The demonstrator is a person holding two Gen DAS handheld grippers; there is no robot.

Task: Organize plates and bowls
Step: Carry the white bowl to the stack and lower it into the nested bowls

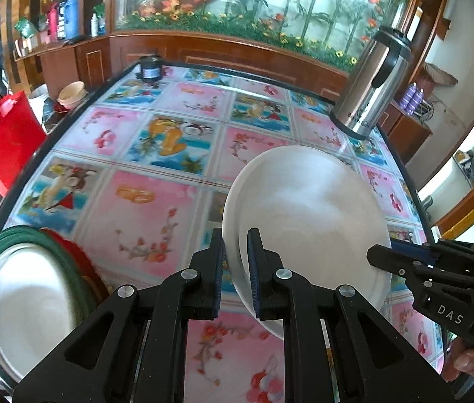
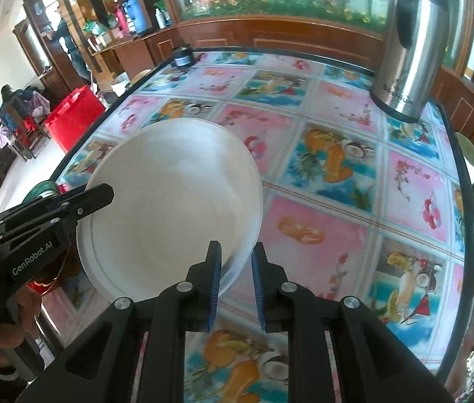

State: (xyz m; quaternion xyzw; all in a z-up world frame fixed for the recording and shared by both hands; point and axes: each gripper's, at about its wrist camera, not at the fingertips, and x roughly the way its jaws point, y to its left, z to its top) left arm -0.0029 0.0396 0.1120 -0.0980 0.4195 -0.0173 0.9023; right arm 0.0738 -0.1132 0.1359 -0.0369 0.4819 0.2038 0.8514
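I've got the white plate up off the table, tilted, above the near right part of the flowered cloth. My left gripper is clamped tight on its near rim, a pad on each face. My right gripper sits at the opposite rim: the edge runs between its blue pads, one pad against it, a sliver of gap at the other, so I can't tell if it's biting. A steel dish in a green ring waits at the near left corner; the steel flask stands at the far right edge.
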